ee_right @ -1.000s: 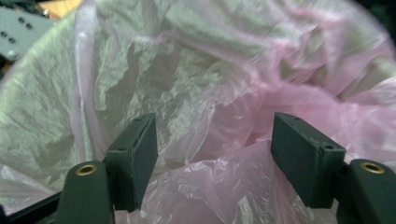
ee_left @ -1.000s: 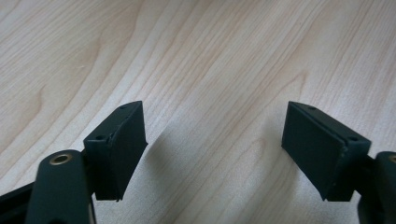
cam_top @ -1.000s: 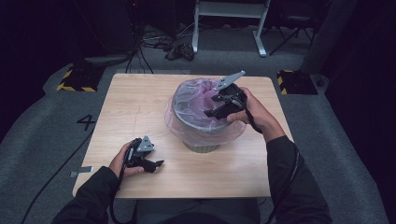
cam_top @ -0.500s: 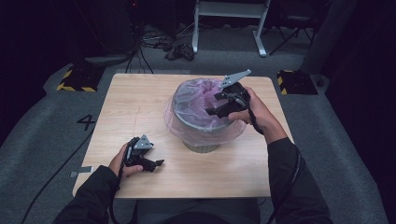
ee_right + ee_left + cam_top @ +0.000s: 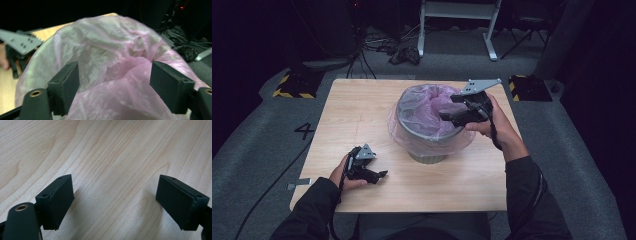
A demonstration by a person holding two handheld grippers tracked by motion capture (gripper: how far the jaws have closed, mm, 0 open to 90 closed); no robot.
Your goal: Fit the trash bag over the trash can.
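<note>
High view is showing the right gripper (image 5: 447,116) hovering, jaws spread wide, over the pink bag liner (image 5: 428,107) in the grey bin (image 5: 424,150) mid-tabletop, seemingly to tuck it; the left gripper (image 5: 379,175), jaws parted, is resting idle on the tabletop (image 5: 352,115).

A square table (image 5: 362,115) of pale wood, its grain running in long streaks, stands on a grey carpeted floor (image 5: 272,150) marked with a black "4". On the table, a little right of its middle, sits a grey bin (image 5: 427,150) lined with a pink plastic bag (image 5: 427,107) (the liner's edge spills over the rim and hangs around the outside wall). Near the table's front left corner, the left claw (image 5: 379,175) rests low on the wood, held in a hand, its jaws set wide apart over bare tabletop. A strip of grey tape (image 5: 299,185) lies on the floor beside the table's left edge.
</note>
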